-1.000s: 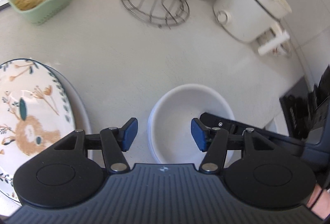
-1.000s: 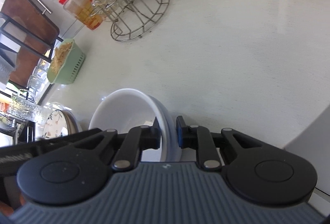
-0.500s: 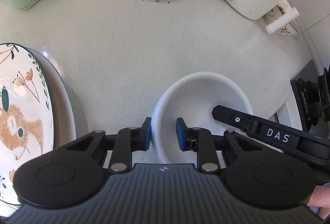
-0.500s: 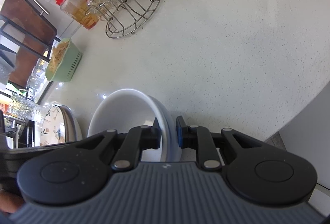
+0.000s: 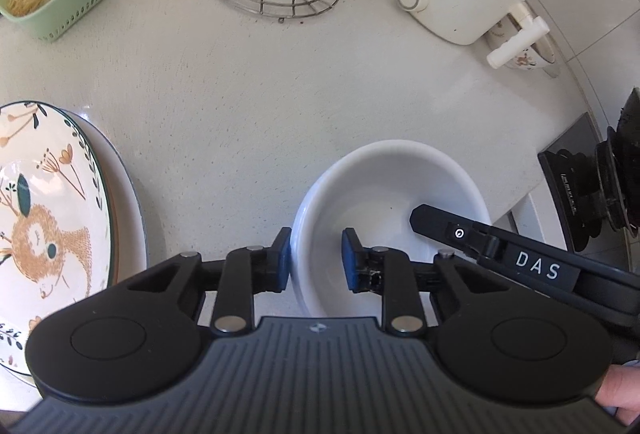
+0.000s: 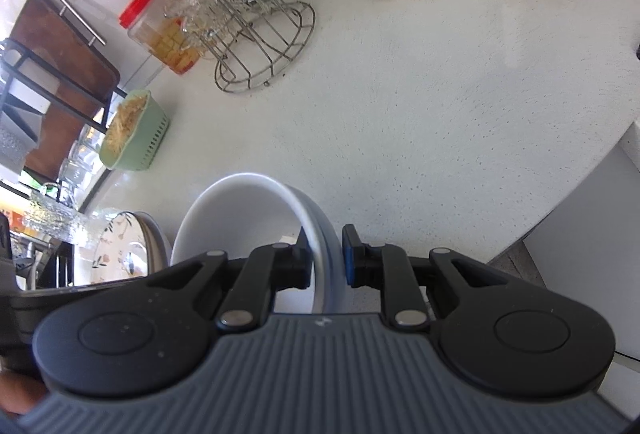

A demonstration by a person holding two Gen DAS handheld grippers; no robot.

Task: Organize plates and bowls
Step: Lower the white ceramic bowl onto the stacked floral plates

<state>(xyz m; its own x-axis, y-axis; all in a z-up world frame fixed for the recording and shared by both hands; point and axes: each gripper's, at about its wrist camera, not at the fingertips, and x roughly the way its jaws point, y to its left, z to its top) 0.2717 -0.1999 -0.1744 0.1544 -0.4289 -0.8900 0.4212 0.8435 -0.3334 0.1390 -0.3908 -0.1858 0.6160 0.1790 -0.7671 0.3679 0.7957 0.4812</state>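
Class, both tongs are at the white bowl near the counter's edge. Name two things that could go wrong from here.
1. The left tongs and right tongs straddle opposite walls of the white bowl; uneven pulls could tip or drop it.
2. The patterned plate lies close by; a swing leftward could knock it.

White counter (image 5: pixel 248 106) under bowl (image 5: pixel 384 186), plates (image 5: pixel 120 202).

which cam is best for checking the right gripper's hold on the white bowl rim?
Right wrist. The right gripper straddles the white bowl rim, one finger inside, one outside. The left wrist shows only its inner finger reaching into the bowl; the outer finger is hidden.
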